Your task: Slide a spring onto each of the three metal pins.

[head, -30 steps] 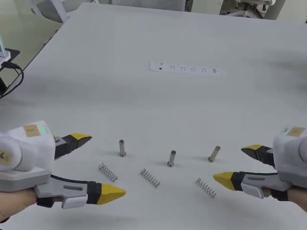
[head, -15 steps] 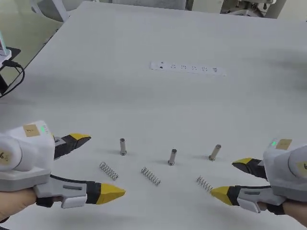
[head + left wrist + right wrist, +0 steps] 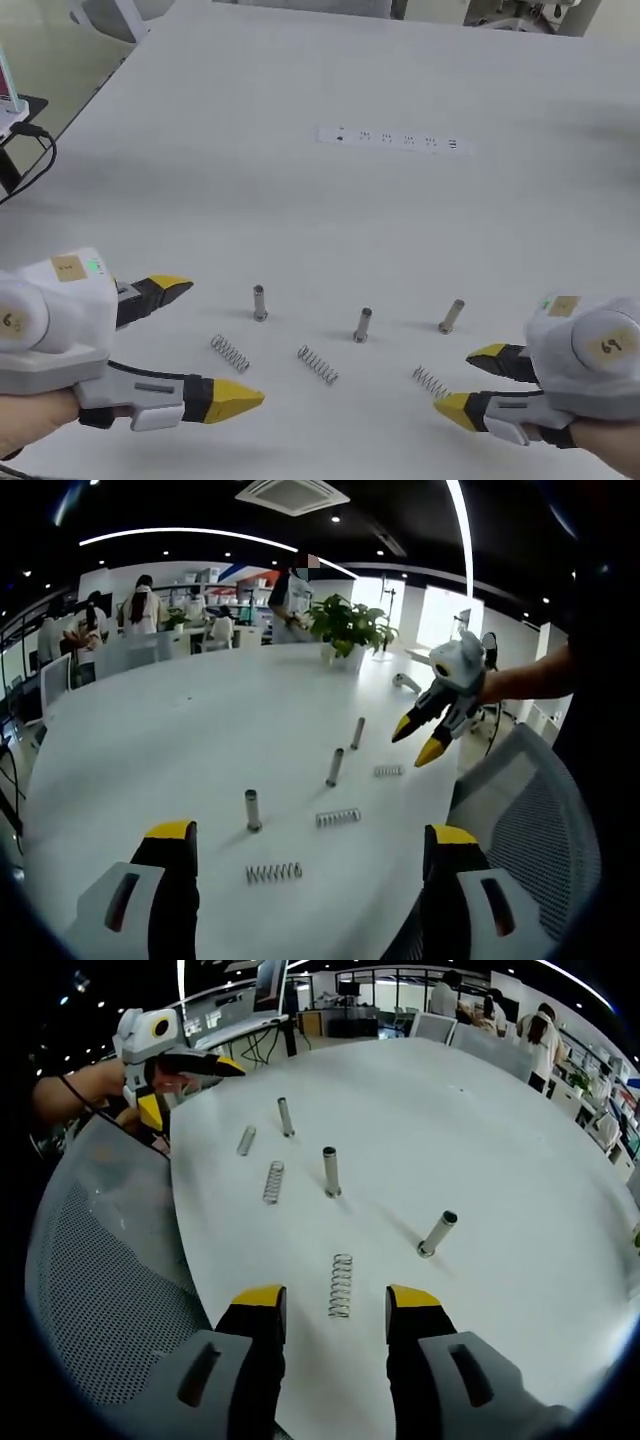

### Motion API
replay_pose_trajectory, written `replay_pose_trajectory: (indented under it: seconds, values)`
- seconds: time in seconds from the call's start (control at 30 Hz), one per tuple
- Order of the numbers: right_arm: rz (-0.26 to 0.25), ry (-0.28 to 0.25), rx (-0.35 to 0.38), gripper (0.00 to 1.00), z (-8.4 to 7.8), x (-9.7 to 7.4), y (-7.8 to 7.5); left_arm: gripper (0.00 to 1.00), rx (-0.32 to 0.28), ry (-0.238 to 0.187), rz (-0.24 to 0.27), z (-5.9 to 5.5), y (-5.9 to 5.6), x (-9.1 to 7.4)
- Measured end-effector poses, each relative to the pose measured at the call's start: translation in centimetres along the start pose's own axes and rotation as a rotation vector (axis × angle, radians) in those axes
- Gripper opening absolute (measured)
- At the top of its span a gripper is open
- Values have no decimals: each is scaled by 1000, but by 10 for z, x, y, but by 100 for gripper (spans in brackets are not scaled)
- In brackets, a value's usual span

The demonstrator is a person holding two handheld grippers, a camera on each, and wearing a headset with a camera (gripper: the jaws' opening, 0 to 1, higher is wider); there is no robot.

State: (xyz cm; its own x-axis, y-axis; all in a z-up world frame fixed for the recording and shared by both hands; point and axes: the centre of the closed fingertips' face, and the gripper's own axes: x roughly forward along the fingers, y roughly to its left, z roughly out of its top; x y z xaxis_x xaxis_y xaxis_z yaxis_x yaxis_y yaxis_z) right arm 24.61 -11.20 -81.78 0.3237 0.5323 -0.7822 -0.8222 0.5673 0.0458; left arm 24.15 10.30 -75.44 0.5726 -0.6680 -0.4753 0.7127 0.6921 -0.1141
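Observation:
Three short metal pins stand on the white table: a left pin point(image 3: 260, 302), a middle pin point(image 3: 363, 325) and a leaning right pin point(image 3: 451, 316). In front of each lies a loose spring: left point(image 3: 229, 352), middle point(image 3: 318, 365), right point(image 3: 430, 381). My left gripper point(image 3: 205, 345) hovers open just left of the left spring, nothing between its fingers. My right gripper point(image 3: 468, 380) is open just right of the right spring. In the right gripper view that spring point(image 3: 341, 1285) lies straight ahead of the open gripper point(image 3: 336, 1298). The left gripper view shows its own gripper point(image 3: 310, 835) wide open before the nearest spring point(image 3: 274, 873).
A white power strip point(image 3: 395, 141) lies farther back on the table. A black cable point(image 3: 30, 150) hangs off the left side. A grey mesh chair point(image 3: 100, 1260) sits by the table's near edge. People work at desks in the background.
My right gripper has moved left and nearer, closing in on the right spring. The left gripper, pins and springs have stayed put.

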Motion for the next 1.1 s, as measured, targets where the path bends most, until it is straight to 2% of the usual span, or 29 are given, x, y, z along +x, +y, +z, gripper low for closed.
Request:
replay_pose_trajectory:
  seconds: [0.27, 0.47, 0.6, 1.1]
  values:
    - [18, 24, 5, 32, 0, 11, 2, 90, 0, 2, 0, -1, 0, 1]
    - [19, 65, -13, 30, -7, 19, 1, 90, -6, 2, 4, -3, 0, -1]
    - [33, 83, -11, 25, -9, 21, 3, 90, -10, 3, 7, -4, 0, -2]
    - [29, 127, -14, 18, -15, 28, 0, 90, -15, 3, 10, -6, 0, -3]
